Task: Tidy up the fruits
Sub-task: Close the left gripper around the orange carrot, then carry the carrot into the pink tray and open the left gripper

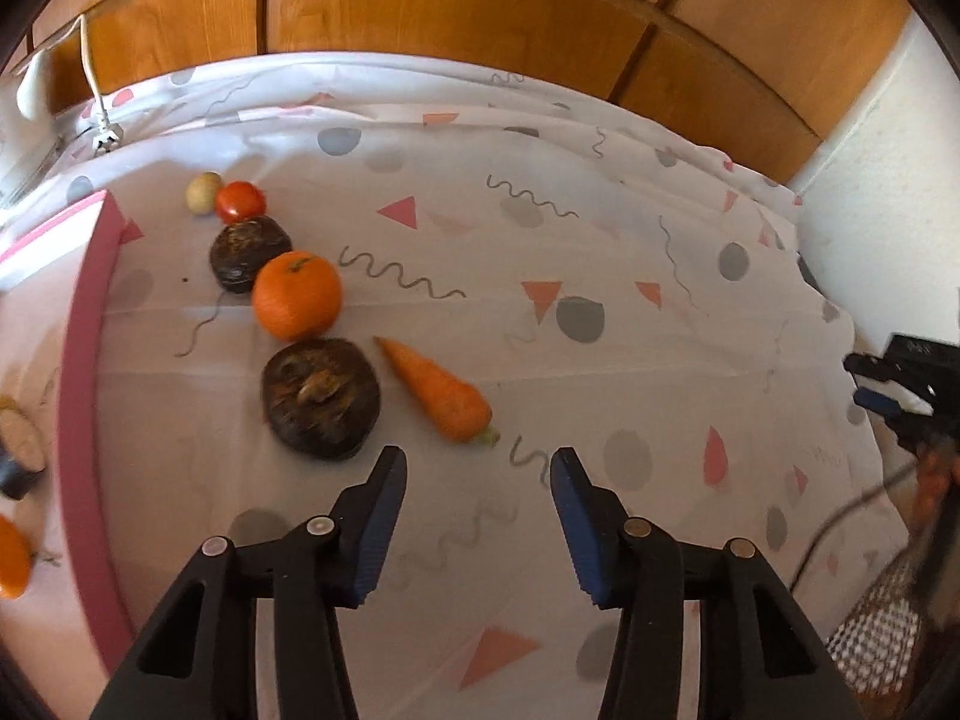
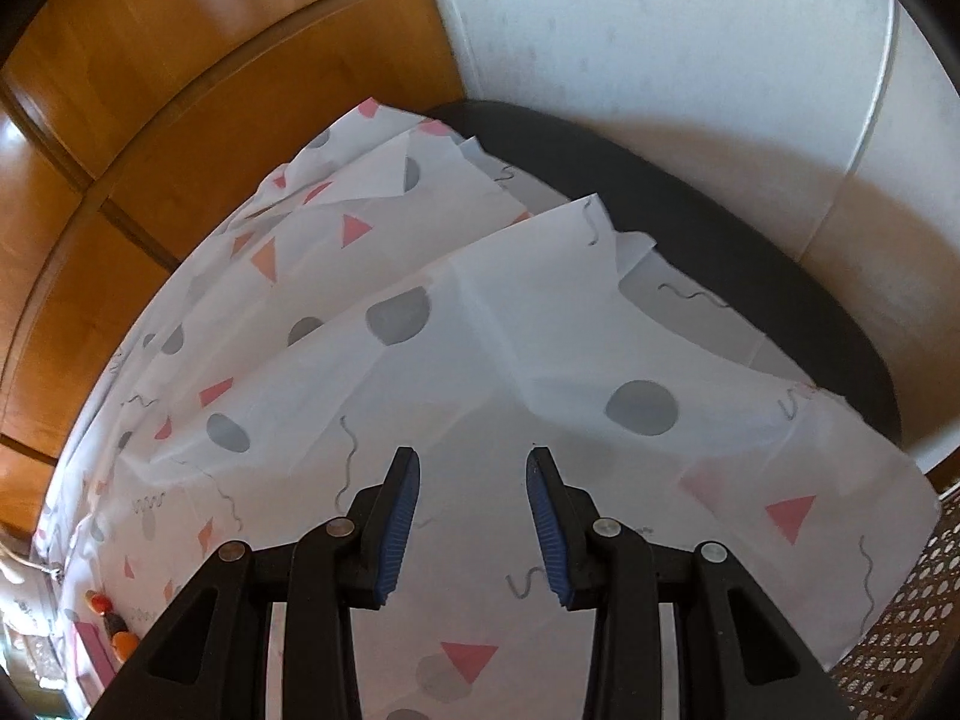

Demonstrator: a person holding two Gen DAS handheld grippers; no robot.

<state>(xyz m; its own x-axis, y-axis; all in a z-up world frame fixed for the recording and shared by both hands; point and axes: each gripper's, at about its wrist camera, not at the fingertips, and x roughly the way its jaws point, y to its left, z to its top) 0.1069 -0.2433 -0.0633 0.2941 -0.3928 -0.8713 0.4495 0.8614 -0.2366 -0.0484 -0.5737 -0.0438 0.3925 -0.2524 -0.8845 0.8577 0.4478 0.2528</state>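
In the left wrist view a row of produce lies on the patterned cloth: a pale small potato [image 1: 201, 192], a red tomato [image 1: 240, 201], a dark round fruit [image 1: 248, 252], an orange [image 1: 297, 295], a second dark round fruit [image 1: 321, 399] and a carrot [image 1: 440, 391]. My left gripper [image 1: 477, 468] is open and empty, just in front of the carrot. My right gripper [image 2: 472, 468] is open and empty over bare cloth at the table's right end; it also shows at the right edge of the left wrist view [image 1: 894, 384].
A pink-rimmed tray [image 1: 81, 396] lies left of the row, with some produce [image 1: 12, 558] in it. Wooden cabinet doors [image 1: 420, 6] stand behind the table. A white cable plug [image 1: 107, 138] lies at the back left. A black table edge [image 2: 750, 252] and a woven chair [image 2: 900, 618] are at right.
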